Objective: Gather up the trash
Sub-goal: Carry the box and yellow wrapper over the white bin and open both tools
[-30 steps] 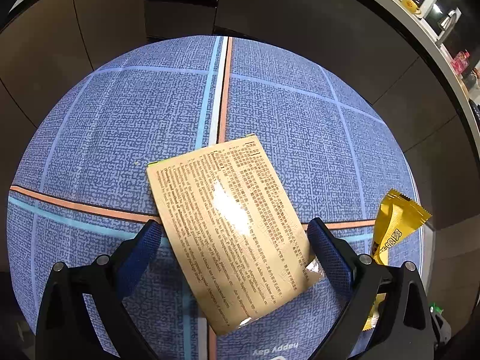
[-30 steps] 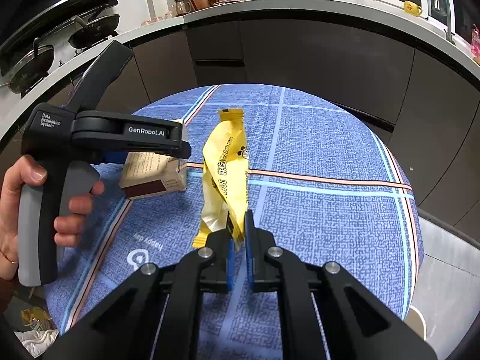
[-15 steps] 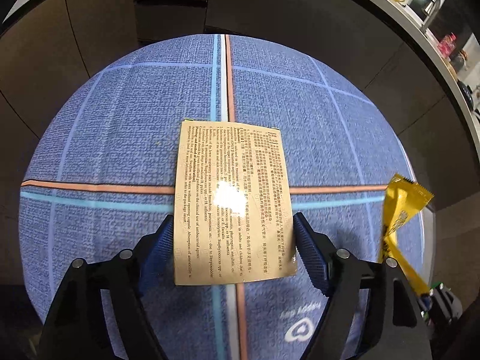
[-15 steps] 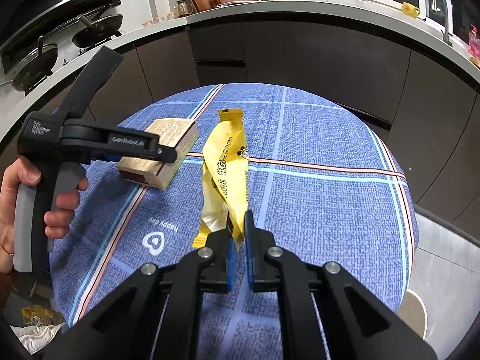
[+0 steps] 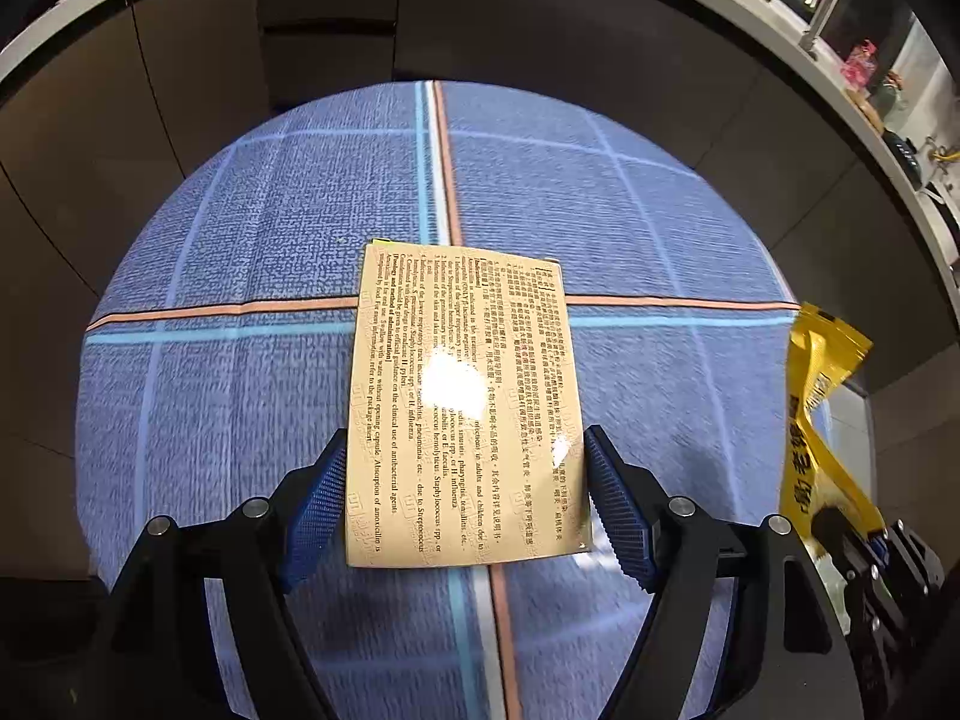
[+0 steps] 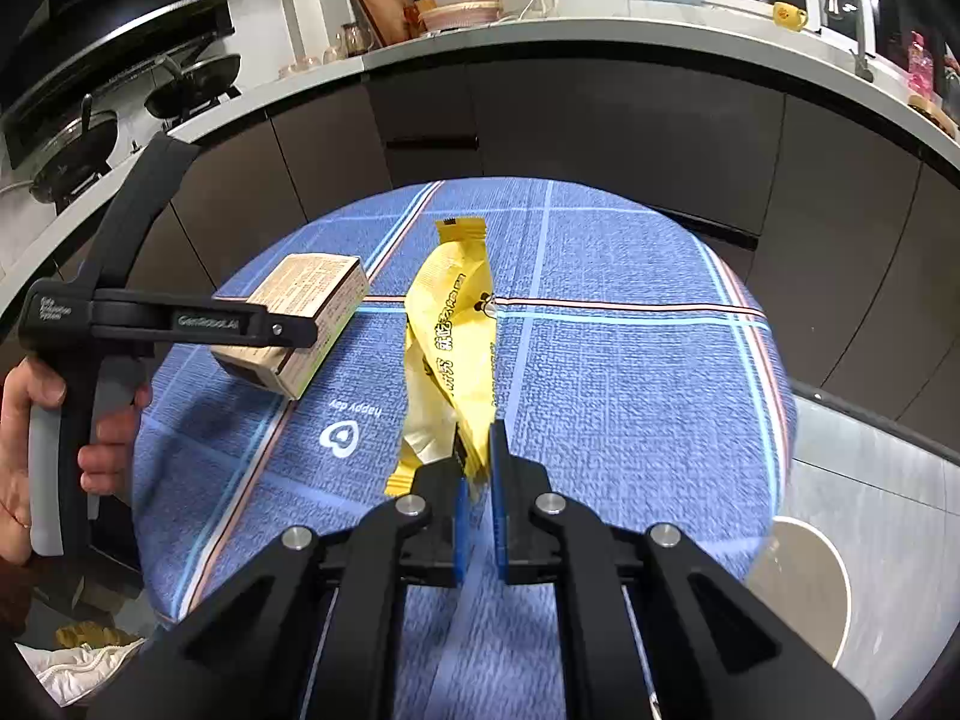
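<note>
Blue ribbed pads [image 5: 618, 510] of the left gripper [image 5: 465, 504] stand on either side of a tan cardboard box [image 5: 465, 396], pressed against its two long edges; the jaws have just been closing, from their widest down to the width of the box, which sits between them. In the right wrist view the box [image 6: 300, 324] is tilted, its far end higher than the end at the gripper, and a shadow lies on the cloth beneath it. A hand [image 6: 36, 456] at the left edge of that view grips the grey handle of the left gripper [image 6: 258, 324].

The right gripper [image 6: 477, 498] is closed almost fully, its pads pinching the lower end of a yellow snack wrapper [image 6: 450, 330]. The wrapper rises crumpled and twisted from the jaws, with its crimped top edge uppermost. In the left wrist view the same wrapper [image 5: 822, 396] shows at the right edge, well apart from the box.

Beneath both lies a round table [image 5: 240, 420] under a blue cloth crossed by pale blue, white and orange stripes. Dark cabinets [image 6: 600, 120] curve behind it under a pale counter [image 6: 600, 30] that carries pans, jars and a yellow cup.
</note>
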